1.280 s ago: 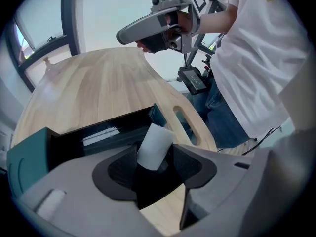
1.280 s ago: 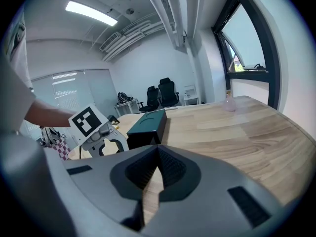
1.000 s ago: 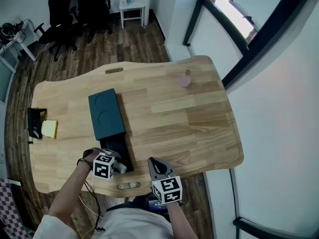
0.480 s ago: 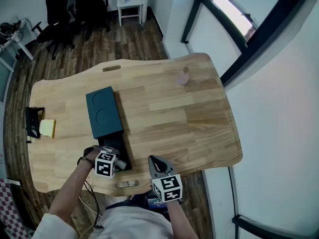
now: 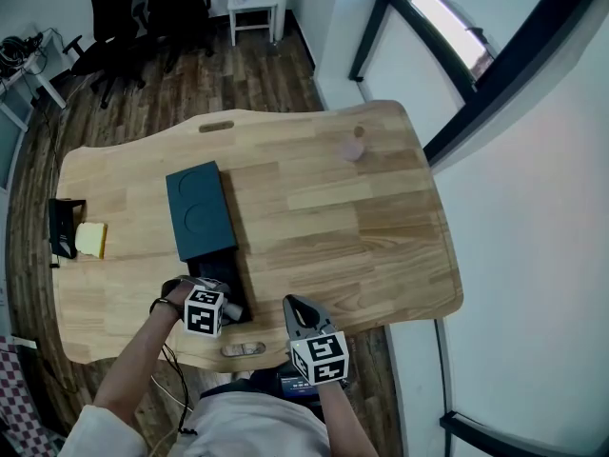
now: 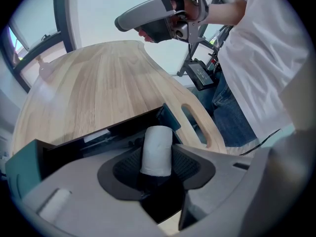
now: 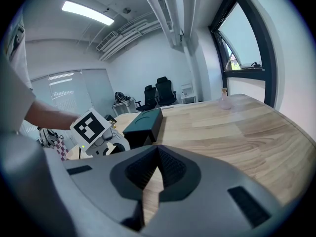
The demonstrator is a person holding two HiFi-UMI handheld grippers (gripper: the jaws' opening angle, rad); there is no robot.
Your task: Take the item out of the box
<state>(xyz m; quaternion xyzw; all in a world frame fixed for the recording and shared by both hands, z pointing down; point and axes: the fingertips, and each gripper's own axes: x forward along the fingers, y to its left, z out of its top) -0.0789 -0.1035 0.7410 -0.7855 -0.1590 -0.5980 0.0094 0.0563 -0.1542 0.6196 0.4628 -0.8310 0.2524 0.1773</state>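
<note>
Head view: the left gripper (image 5: 226, 307) hung at the near end of the box (image 5: 200, 212), over its pulled-out black tray (image 5: 226, 282), with the white roll (image 5: 234, 313) at its tips. The right gripper (image 5: 291, 305) was just beside it, over the near edge of the table (image 5: 362, 227). Left gripper view: the jaws were closing, with the roll upright between the pads and close against both, above the tray. Right gripper view: the jaws met at the tips with nothing between them; the box lay ahead and to the left.
</note>
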